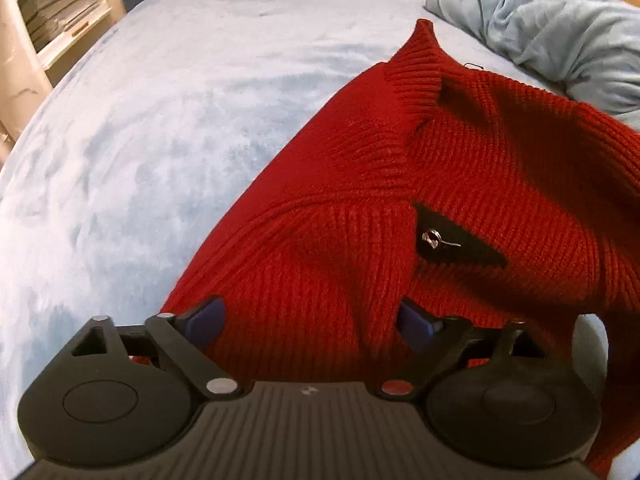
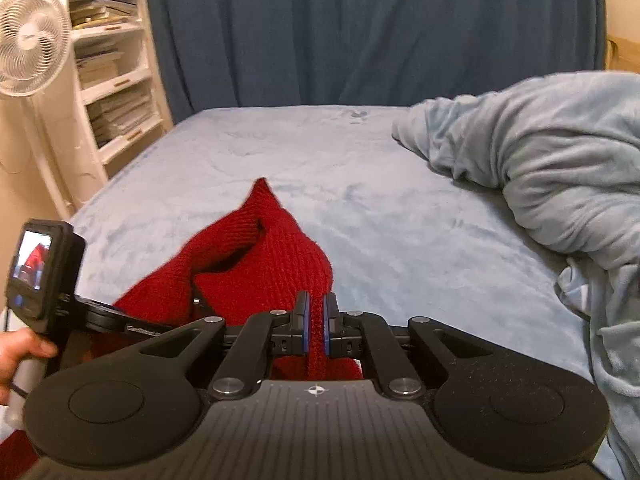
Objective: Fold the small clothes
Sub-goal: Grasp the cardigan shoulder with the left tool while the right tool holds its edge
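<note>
Between the right tongs a strip of the red sweater is getting pinched and lifted off the bed; left tongs are hanging wide open just above it. Folding's barely starting, sweater's all bunched.

my left gripper: jaws wide apart, blue pads over the red knit sweater, nothing pinched | sweater: bunched up, on the light blue bed cover | small black tag shows on it | crumpled blue blanket at top right
</note>
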### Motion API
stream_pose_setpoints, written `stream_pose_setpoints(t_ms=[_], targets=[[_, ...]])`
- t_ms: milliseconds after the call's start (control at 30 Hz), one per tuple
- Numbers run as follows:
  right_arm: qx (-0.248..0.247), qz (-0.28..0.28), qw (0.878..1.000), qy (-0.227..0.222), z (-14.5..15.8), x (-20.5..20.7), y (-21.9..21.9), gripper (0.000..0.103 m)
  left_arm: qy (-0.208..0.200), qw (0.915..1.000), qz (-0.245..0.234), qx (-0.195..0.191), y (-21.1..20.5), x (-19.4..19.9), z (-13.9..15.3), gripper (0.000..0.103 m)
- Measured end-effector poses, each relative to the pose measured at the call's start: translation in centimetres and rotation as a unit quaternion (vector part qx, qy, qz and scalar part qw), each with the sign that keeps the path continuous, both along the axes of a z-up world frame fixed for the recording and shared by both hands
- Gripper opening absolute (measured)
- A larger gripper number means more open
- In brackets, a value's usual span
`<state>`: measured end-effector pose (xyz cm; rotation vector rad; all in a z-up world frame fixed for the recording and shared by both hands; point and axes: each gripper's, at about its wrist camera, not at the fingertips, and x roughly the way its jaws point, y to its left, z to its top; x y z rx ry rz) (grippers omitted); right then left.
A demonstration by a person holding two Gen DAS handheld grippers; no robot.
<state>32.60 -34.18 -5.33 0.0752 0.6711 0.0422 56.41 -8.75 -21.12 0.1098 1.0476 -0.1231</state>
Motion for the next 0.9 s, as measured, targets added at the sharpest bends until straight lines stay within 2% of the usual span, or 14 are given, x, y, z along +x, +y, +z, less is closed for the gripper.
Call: stream_pose_setpoints(t_ms=[100,167,200,233,367,500,533,567,600,633,667,733,800,900], targets=[[0.041,-0.018,0.999,0.017,-1.7,2.2,-1.4,0.012,0.005,0.9994,-0.016,0.03,-1.8,-0.7,-0.5,0.103],[0.071,-0.012,0.997,0.035,-3.6,3.9,-2.1,0.029,-0.001,0.9979,-0.029,0.059,-2.2,-0.7,-1.1,0.098],[0.08,-0.008,0.995,0.056,-4.6,5.0,-2.2,0.049,-0.012,0.9973,-0.029,0.066,-2.2,-1.6,-0.8,0.091],[0.085,-0.008,0.993,0.076,-5.7,6.2,-2.2,0.057,-0.017,0.9972,-0.029,0.066,-1.9,-1.7,-0.9,0.087],[0.034,-0.041,0.992,0.112,-8.6,9.9,-1.0,0.059,-0.026,0.9989,-0.033,0.023,0.5,-1.9,0.4,0.074],[-0.016,-0.035,0.997,0.071,-9.1,11.4,1.4,0.081,-0.025,0.9989,-0.037,0.011,1.4,-1.4,1.1,0.064],[-0.034,-0.026,0.997,0.07,-9.6,12.0,2.4,0.079,-0.026,0.9988,-0.039,0.015,1.2,-1.9,1.4,0.059],[-0.058,-0.015,0.995,0.075,-10.3,12.7,3.0,0.068,-0.034,0.9985,-0.039,0.02,1.3,-2.0,1.8,0.037],[-0.094,-0.005,0.992,0.088,-11.2,13.5,3.5,0.027,-0.04,0.9982,-0.037,0.025,1.5,-1.5,2.2,0.026],[-0.117,0.0,0.988,0.103,-11.8,13.9,3.8,0.015,-0.047,0.9983,-0.031,0.017,2.3,-2.0,3.1,0.025],[-0.109,-0.009,0.989,0.102,-11.7,13.7,3.1,0.015,-0.058,0.9981,-0.022,0.007,3.0,-3.0,4.4,0.024],[-0.067,-0.037,0.995,0.066,-9.4,11.9,1.4,0.015,-0.082,0.9966,-0.005,-0.005,6.1,-4.2,7.3,0.021],[-0.027,-0.046,0.998,0.032,-5.8,8.7,-0.5,0.014,-0.096,0.9952,0.012,-0.017,9.7,-6.0,10.4,0.015],[0.016,-0.044,0.999,-0.012,-0.1,3.4,-2.4,0.013,-0.126,0.9916,0.029,-0.008,14.3,-10.3,15.5,0.007]])
